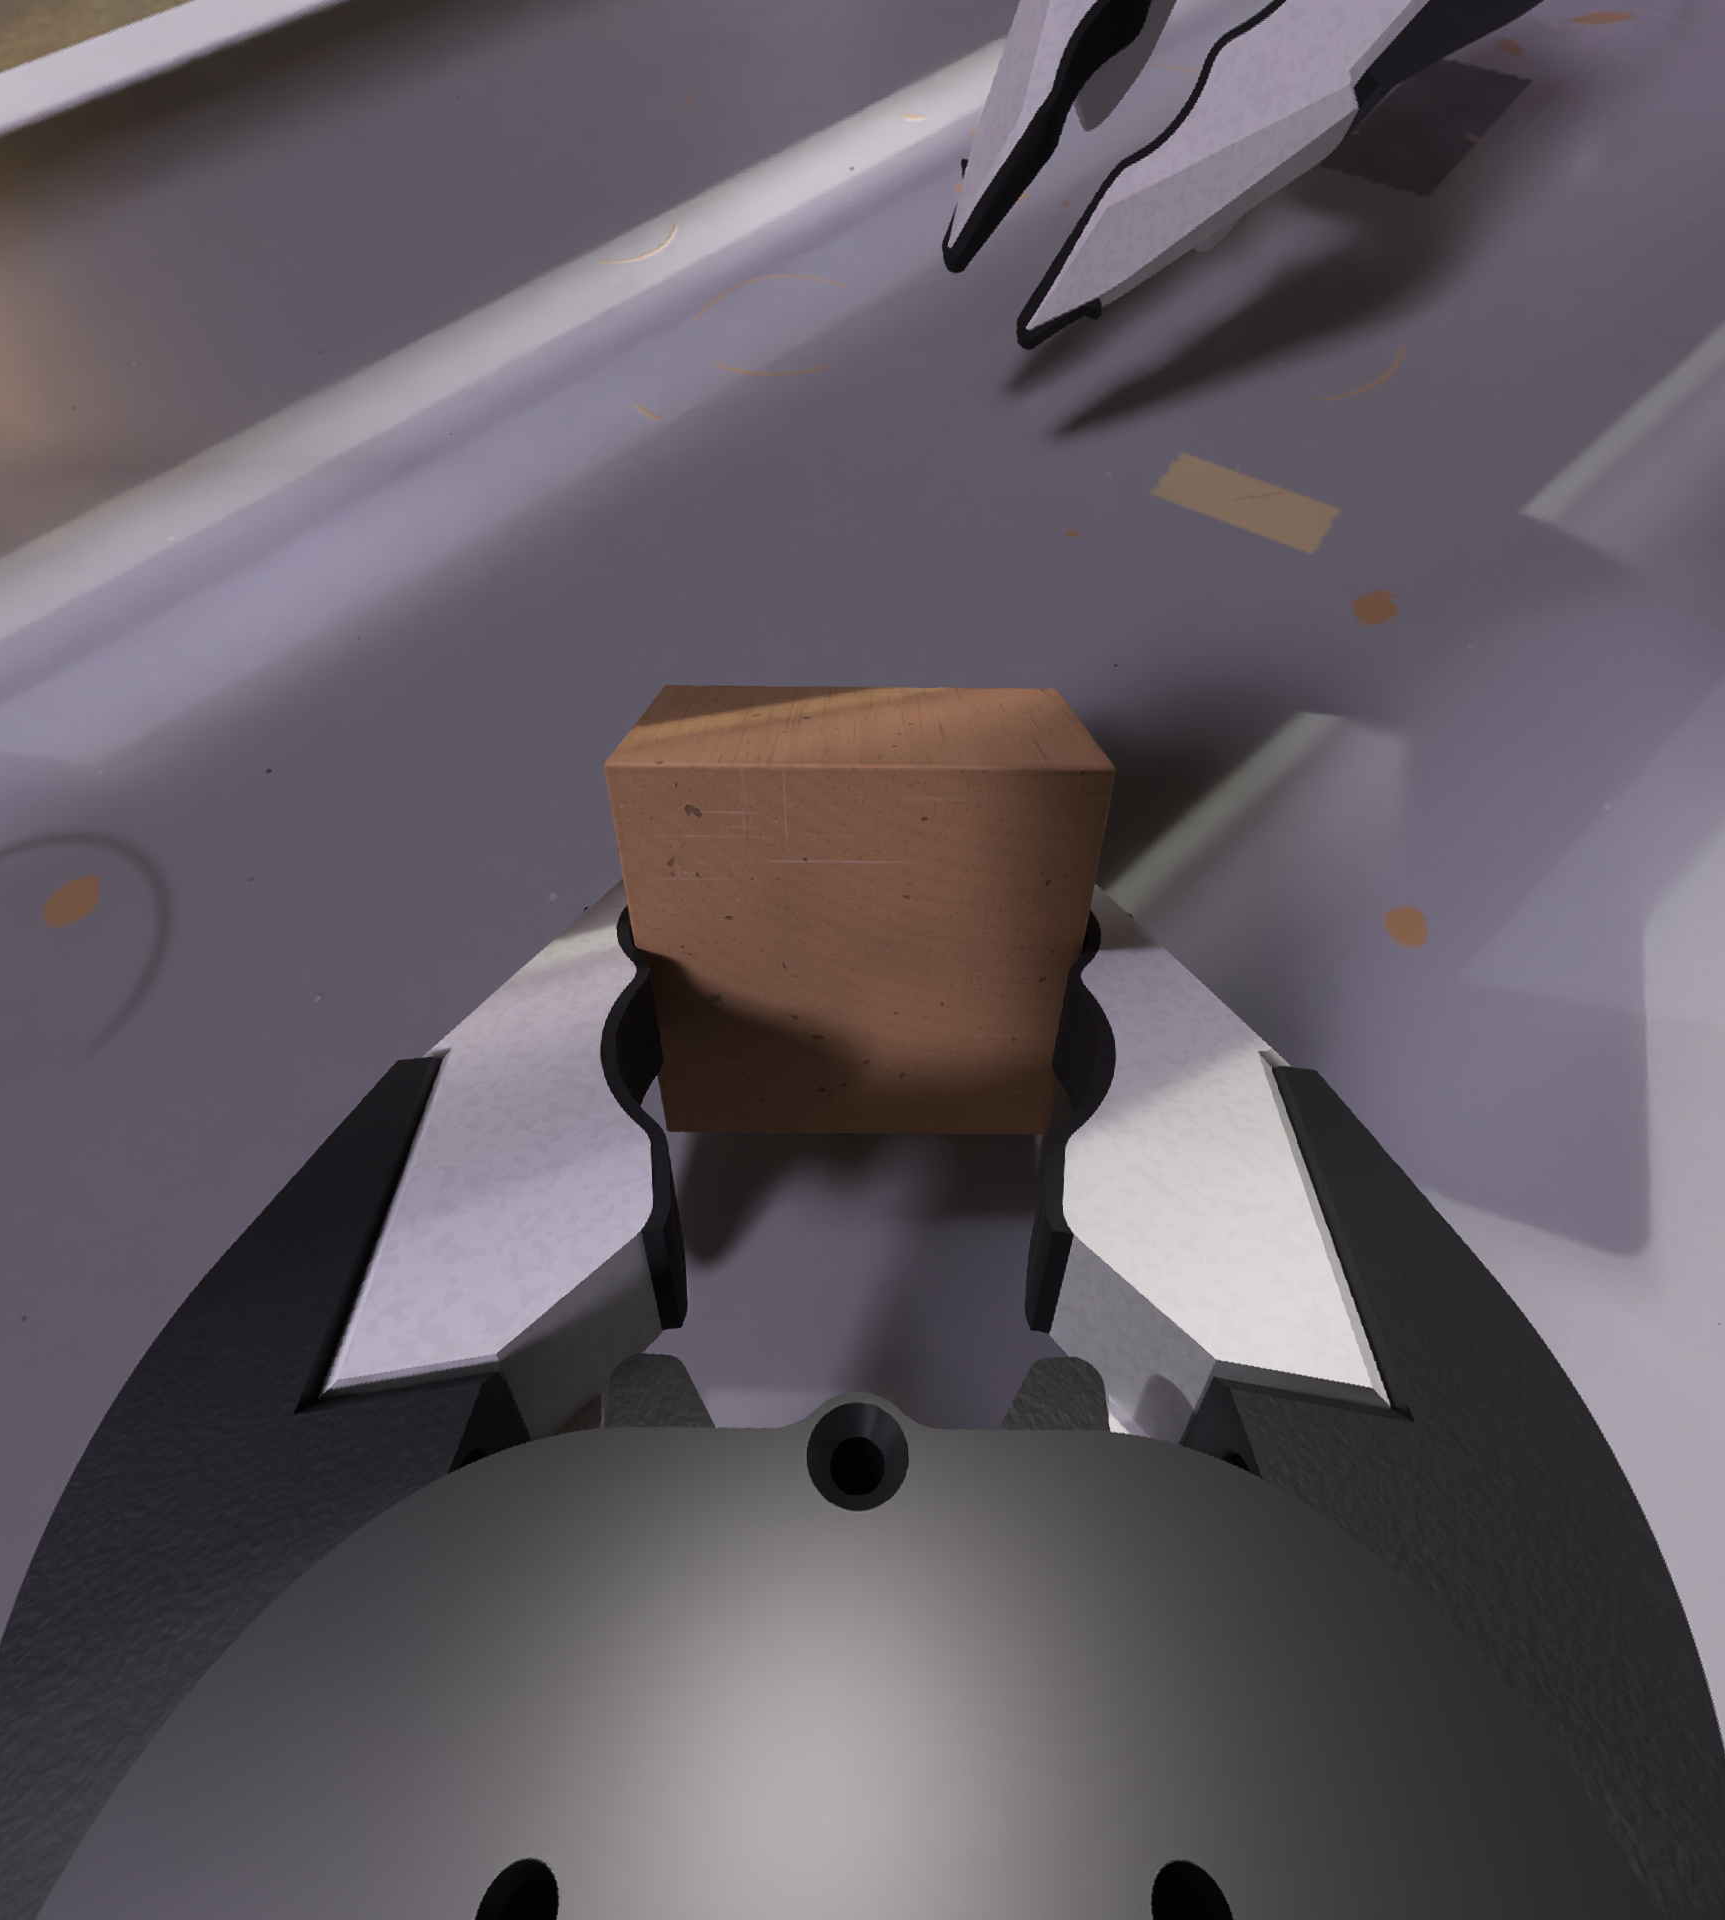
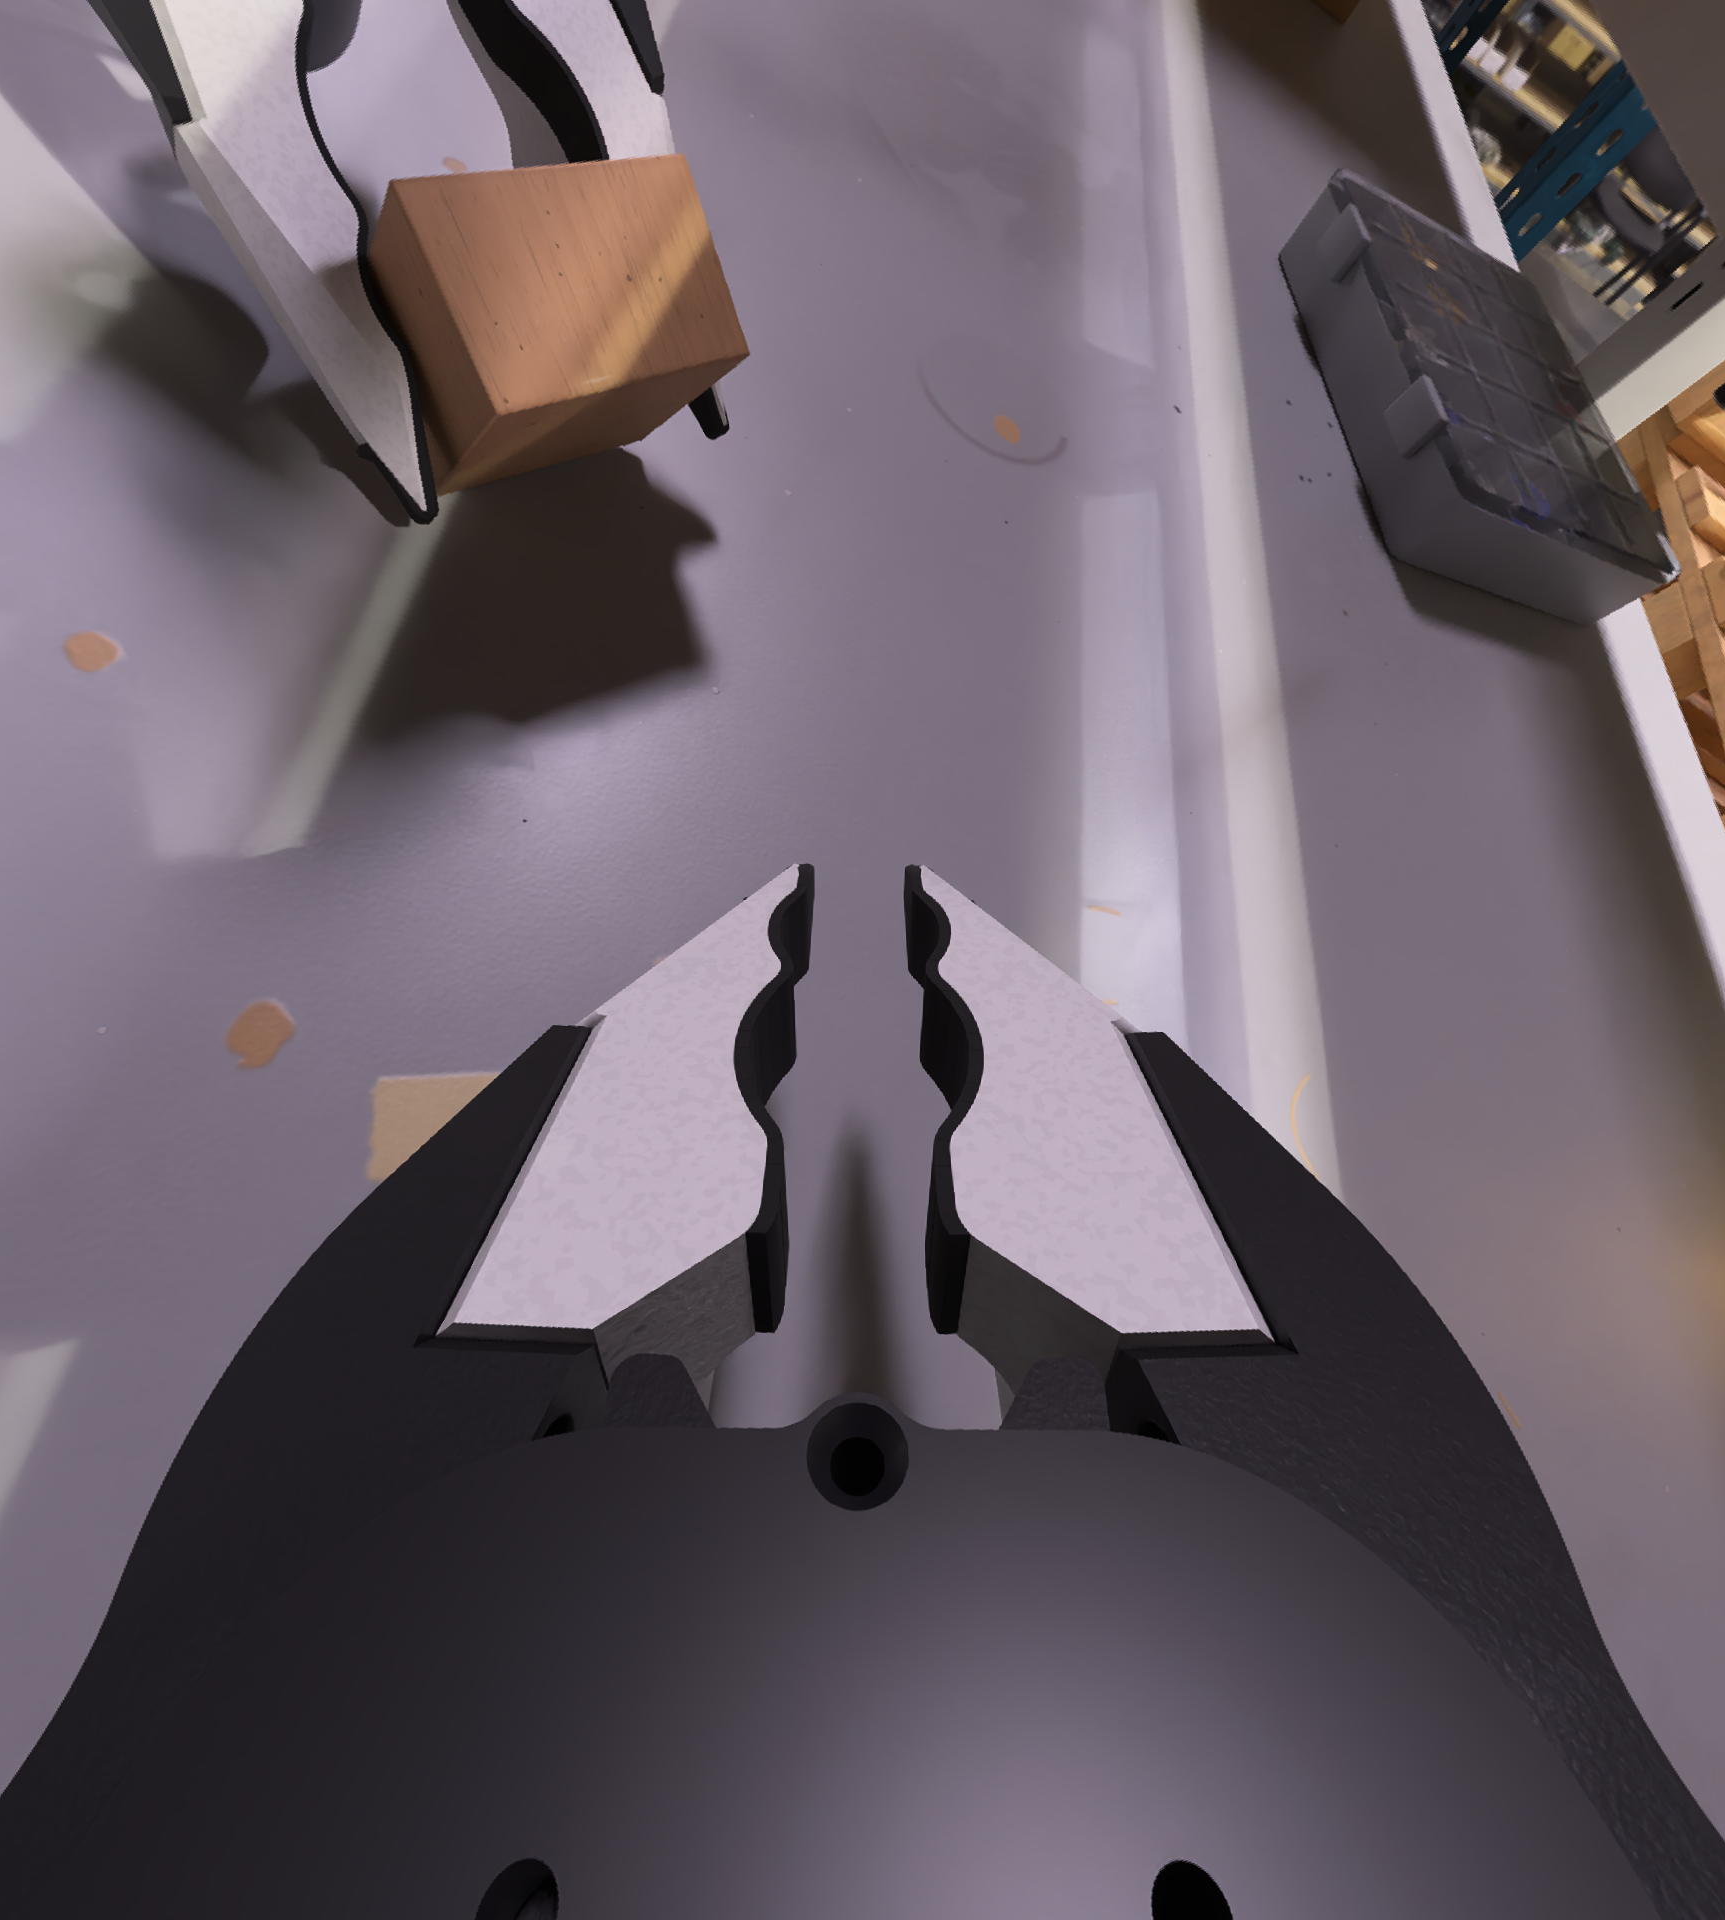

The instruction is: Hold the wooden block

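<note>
Between my left gripper's (image 1: pixel 858 935) two fingers I am clenching the wooden block (image 1: pixel 858 914), the dark pads pressing on its two opposite side faces. About half of the block is sticking out past my fingertips, and its top edge is catching warm light. Seen from my right side, the block (image 2: pixel 567 312) is hanging clear of the grey table (image 2: pixel 941 675), throwing its shadow onto the surface underneath, with the left gripper (image 2: pixel 546 436) gripping it from above.

My right gripper (image 2: pixel 858 883) is hovering released, a narrow gap showing between its fingertips and nothing in it. From my left tool it (image 1: pixel 993 301) is sitting ahead and to the right, well apart from the block, with bare table lying between the two.

Ahead of my right gripper a raised ridge (image 2: pixel 1201 520) is running along the table, to the right of my fingers. Beyond that ridge, near the table's edge, a grey compartment tray (image 2: pixel 1460 395) with a clear lid is resting. A tan strip of tape (image 1: pixel 1247 499) is lying flat ahead-right of the block, and small orange spots (image 2: pixel 260 1029) are dotting the surface.
</note>
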You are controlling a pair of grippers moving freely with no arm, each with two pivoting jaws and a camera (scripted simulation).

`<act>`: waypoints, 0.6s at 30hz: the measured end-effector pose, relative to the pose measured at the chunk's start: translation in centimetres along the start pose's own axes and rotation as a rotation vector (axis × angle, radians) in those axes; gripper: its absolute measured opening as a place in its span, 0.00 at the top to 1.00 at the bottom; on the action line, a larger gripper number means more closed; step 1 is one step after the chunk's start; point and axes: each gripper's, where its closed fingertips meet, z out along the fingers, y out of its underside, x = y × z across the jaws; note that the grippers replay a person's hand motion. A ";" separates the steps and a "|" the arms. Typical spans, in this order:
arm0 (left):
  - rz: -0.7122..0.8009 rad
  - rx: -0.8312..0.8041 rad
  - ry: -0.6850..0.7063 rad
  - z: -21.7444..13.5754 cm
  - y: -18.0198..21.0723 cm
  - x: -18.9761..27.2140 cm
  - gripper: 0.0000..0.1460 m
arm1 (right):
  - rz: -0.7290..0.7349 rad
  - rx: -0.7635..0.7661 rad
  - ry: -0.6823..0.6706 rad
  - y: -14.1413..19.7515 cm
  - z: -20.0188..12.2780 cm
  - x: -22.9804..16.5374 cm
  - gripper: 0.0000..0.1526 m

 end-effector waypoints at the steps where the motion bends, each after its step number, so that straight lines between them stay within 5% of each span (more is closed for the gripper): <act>1: 0.000 0.000 0.000 0.0 0.0 0.0 0.47 | 0.000 0.000 0.000 0.0 0.0 0.0 0.89; 18: -0.002 -0.005 0.005 0.0 0.0 0.0 0.47 | 0.001 0.002 0.000 0.0 0.0 0.0 0.89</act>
